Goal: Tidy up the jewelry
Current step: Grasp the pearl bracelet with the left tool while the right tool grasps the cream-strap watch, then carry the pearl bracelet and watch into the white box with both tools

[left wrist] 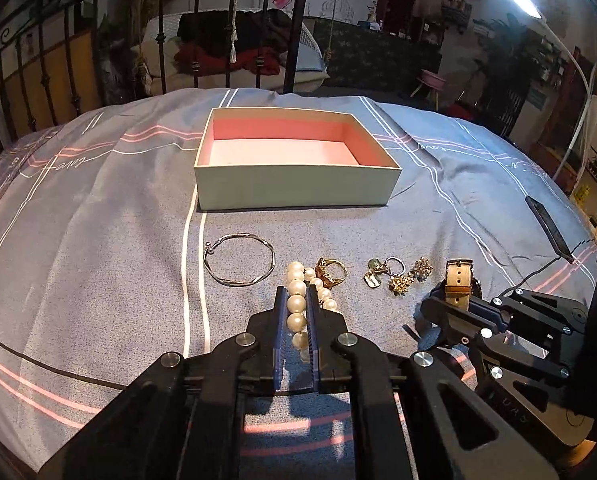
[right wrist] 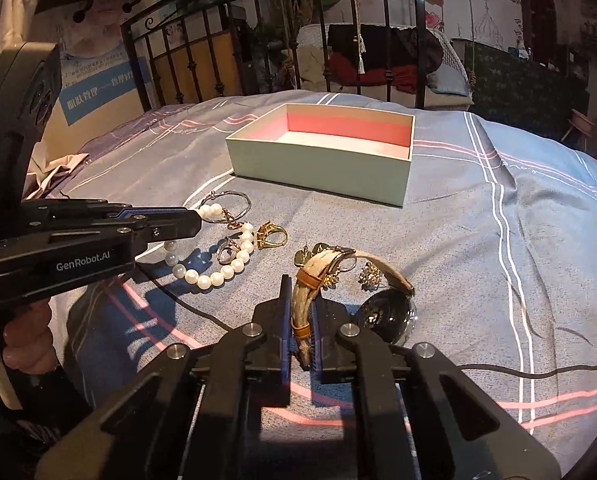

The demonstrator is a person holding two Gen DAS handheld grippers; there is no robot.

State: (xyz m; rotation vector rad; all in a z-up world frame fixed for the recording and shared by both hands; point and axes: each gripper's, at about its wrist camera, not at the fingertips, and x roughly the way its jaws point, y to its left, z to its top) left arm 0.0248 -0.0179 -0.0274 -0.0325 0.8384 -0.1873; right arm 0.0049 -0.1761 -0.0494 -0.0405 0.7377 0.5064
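An open box (left wrist: 294, 188) with a pink inside stands on the bed; it also shows in the right wrist view (right wrist: 318, 172). My left gripper (left wrist: 297, 294) is shut on a pearl bracelet (left wrist: 296, 303), whose loop lies on the cover (right wrist: 214, 270). My right gripper (right wrist: 301, 286) is shut on the tan strap of a watch (right wrist: 306, 292), with its dial (right wrist: 386, 316) on the cover. A silver bangle (left wrist: 239, 259), a gold ring (left wrist: 330, 272) and gold earrings (left wrist: 402, 278) lie between the grippers and the box.
A grey-blue bed cover with pink and white stripes (left wrist: 98, 220) lies under everything. A black iron bed rail (left wrist: 98, 52) stands behind the box. A dark phone (left wrist: 548, 226) with a cable lies at the right. A white lamp arm (left wrist: 574, 92) curves up at the far right.
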